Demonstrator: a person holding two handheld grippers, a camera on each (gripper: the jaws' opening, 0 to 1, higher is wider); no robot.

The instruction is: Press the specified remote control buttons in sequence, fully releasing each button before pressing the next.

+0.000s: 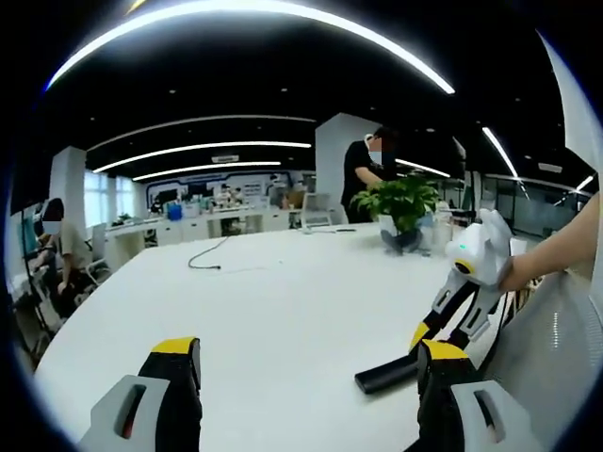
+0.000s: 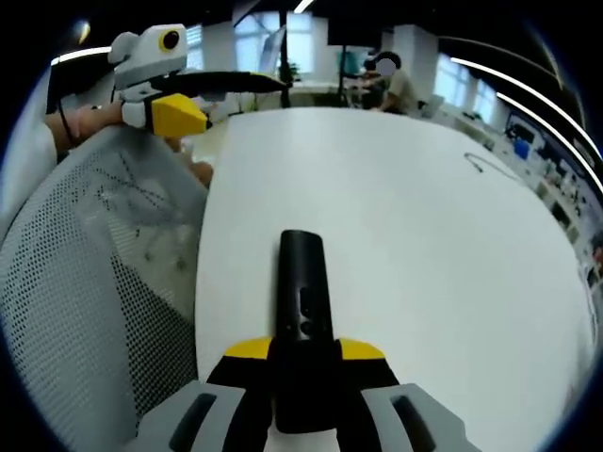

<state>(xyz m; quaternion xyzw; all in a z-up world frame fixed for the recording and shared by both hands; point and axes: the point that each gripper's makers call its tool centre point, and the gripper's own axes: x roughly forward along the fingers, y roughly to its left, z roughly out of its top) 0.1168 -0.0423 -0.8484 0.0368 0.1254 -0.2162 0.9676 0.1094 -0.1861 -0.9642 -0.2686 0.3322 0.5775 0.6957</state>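
Observation:
A slim black remote (image 2: 302, 301) with small buttons on its top points away over the white table (image 2: 405, 235). My right gripper (image 2: 306, 350) is shut on its near end, yellow tips on either side. In the left gripper view the remote (image 1: 384, 375) sticks out low over the table's near right edge from the right gripper (image 1: 424, 344), held by a person's hand. My left gripper (image 1: 306, 363) stands wide open with nothing between its jaws, apart from the remote. That left gripper (image 2: 193, 104) shows at upper left in the right gripper view.
A potted green plant (image 1: 405, 202) stands at the table's far side, and a thin dark cable (image 1: 203, 259) lies on the tabletop. A white mesh chair back (image 2: 94, 282) is beside the table edge. People are at desks beyond.

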